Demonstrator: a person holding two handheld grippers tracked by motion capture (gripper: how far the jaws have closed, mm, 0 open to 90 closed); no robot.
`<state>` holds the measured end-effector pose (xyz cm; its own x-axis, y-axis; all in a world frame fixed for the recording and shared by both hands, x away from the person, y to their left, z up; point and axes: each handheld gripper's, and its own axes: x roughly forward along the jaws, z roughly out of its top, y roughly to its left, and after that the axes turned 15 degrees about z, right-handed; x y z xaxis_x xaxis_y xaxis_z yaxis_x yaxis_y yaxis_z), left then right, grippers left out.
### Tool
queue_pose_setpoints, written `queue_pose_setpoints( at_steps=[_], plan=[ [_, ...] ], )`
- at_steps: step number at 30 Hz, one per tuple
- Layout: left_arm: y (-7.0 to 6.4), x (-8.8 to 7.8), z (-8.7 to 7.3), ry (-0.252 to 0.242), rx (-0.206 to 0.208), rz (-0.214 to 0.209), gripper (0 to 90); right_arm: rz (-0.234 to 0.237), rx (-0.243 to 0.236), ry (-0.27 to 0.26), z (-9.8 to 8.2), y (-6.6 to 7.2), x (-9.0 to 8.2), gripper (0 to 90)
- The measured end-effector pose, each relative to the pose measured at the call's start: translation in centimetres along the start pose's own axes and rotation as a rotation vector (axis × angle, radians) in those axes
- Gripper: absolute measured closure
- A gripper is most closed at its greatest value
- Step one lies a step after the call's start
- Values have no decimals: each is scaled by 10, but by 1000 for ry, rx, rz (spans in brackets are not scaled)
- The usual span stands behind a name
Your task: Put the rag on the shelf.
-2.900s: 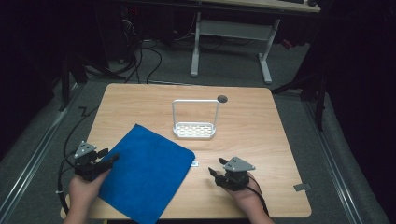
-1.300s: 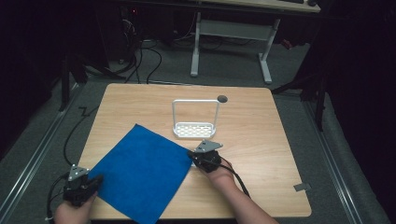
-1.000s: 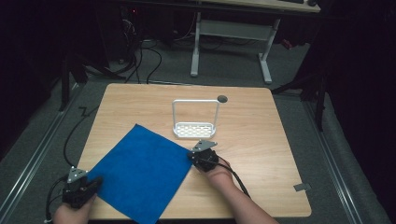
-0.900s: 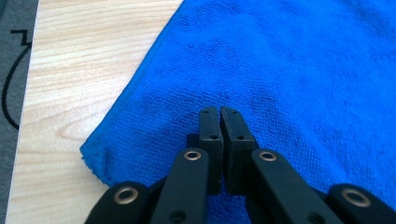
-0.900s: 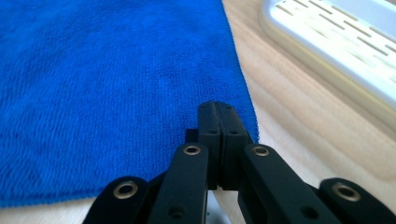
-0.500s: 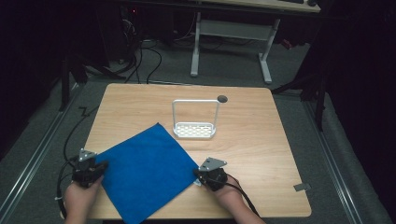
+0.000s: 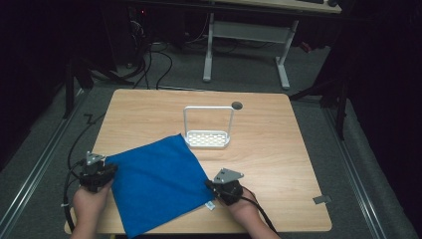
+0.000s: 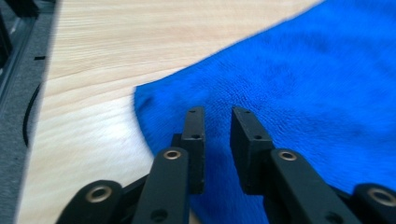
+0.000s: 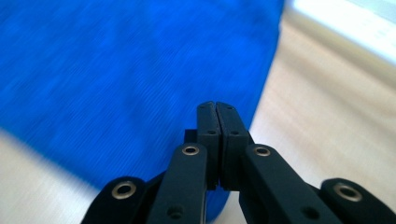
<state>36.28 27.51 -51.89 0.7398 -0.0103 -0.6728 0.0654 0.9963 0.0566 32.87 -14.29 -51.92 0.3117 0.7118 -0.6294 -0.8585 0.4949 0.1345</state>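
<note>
A blue cloth (image 7: 158,183) lies spread across the lower left of a wooden desk (image 7: 278,149). At its left corner, the left gripper (image 7: 97,171) has its fingers slightly apart over the fabric. At its right edge, the right gripper (image 7: 225,185) has fingers pressed together on the cloth. A white wire rack (image 7: 208,130) stands at centre frame.

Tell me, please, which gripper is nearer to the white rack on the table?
Right. The right gripper sits just toward the person from the white rack, at the blue cloth's right corner; the left gripper is farther, at the cloth's left corner.
</note>
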Motion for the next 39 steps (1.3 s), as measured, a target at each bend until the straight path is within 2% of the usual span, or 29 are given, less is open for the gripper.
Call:
queue_pose_setpoints(
  at_steps=[1, 2, 3, 4, 5, 6, 7, 8, 11, 13, 16, 17, 19, 20, 21, 27, 29, 30, 31, 35, 39],
  plan=[
    [0, 0, 0, 0, 0, 0, 755, -7, 0, -2, 5, -5, 4, 895],
    [-1, -4, -4, 7, -3, -21, 755, -7, 0, -2, 5, -5, 4, 895],
    [-5, -7, -8, 19, 13, -37, 754, -13, -4, 0, 10, -10, 9, 894],
    [-13, -10, -14, 40, 58, -56, 757, -31, -4, 10, 22, -22, 22, 892],
    [-13, -10, -14, 40, 58, -56, 759, -31, -4, 10, 22, -22, 22, 892],
    [-21, -12, -18, 54, 92, -60, 762, -34, 14, 24, 30, -34, 34, 892],
    [-21, -12, -18, 54, 92, -60, 762, -34, 14, 24, 30, -34, 34, 892],
    [-25, -13, -20, 45, 114, -48, 766, -38, 25, 34, 37, -43, 44, 893],
    [-24, -14, -21, 47, 113, -53, 787, -34, 27, 62, 41, -48, 51, 893],
    [-25, -17, -24, 37, 129, -55, 793, -27, 28, 75, 39, -47, 52, 900],
    [-27, -18, -25, 36, 140, -60, 794, -28, 17, 82, 35, -43, 47, 900],
    [-32, -20, -27, 39, 145, -84, 799, -29, 6, 77, 26, -38, 39, 900],
    [-40, -23, -27, 42, 178, -101, 804, -35, -5, 81, 16, -32, 28, 900],
    [-40, -23, -27, 42, 178, -101, 804, -35, -5, 81, 16, -32, 28, 900],
    [-46, -25, -28, 44, 200, -108, 804, -42, -6, 86, 5, -27, 14, 900],
    [-76, -24, -23, 35, 272, -155, 807, -57, 34, 83, -19, -22, -15, 900],
    [-80, -22, -21, 35, 274, -164, 809, -62, 41, 84, -23, -22, -21, 900],
    [-88, -17, -16, 29, 288, -179, 812, -77, 53, 84, -30, -22, -30, 900],
    [-88, -17, -16, 29, 288, -179, 813, -77, 53, 84, -30, -22, -30, 900],
    [-106, -7, -6, 20, 310, -211, 823, -113, 84, 71, -43, -24, -45, 900],
    [-116, -1, 0, 11, 322, -224, 831, -141, 103, 68, -50, -25, -55, 900]
  ],
)
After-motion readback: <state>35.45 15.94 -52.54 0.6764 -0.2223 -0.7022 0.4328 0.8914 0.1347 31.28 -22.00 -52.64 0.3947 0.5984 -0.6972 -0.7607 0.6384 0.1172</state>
